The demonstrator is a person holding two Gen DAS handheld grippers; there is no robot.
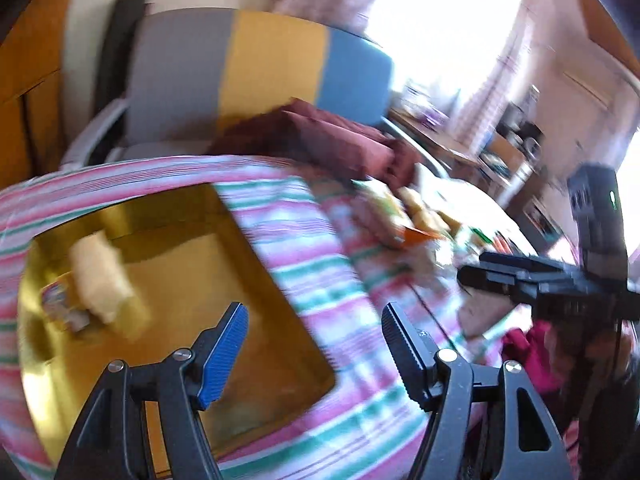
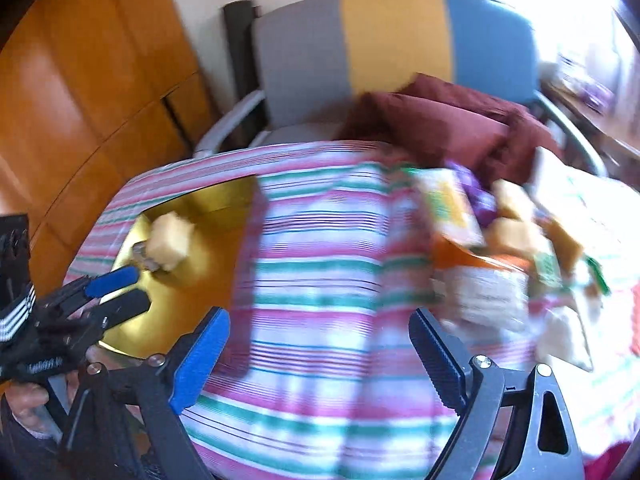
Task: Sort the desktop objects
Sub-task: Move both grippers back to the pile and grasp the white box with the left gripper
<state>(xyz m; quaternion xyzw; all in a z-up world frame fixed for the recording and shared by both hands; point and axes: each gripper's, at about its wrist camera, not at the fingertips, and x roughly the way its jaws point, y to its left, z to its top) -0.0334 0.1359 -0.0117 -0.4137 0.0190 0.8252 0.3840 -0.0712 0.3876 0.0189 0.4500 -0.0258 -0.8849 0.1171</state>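
Both released and empty, the right hand-held gripper (image 2: 320, 354) is nearer the snack pile (image 2: 500, 248) up to its right, while the left hand-held gripper (image 1: 316, 352) hangs by the gold tray (image 1: 224, 216).

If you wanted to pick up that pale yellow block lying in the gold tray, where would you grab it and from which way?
Probably across its two long sides, coming from above. The block lies flat in the tray, propped partly on a small packet, so its top and sides are clear while the tray wall blocks a low approach. The pictures are blurred, so its exact edges are uncertain.
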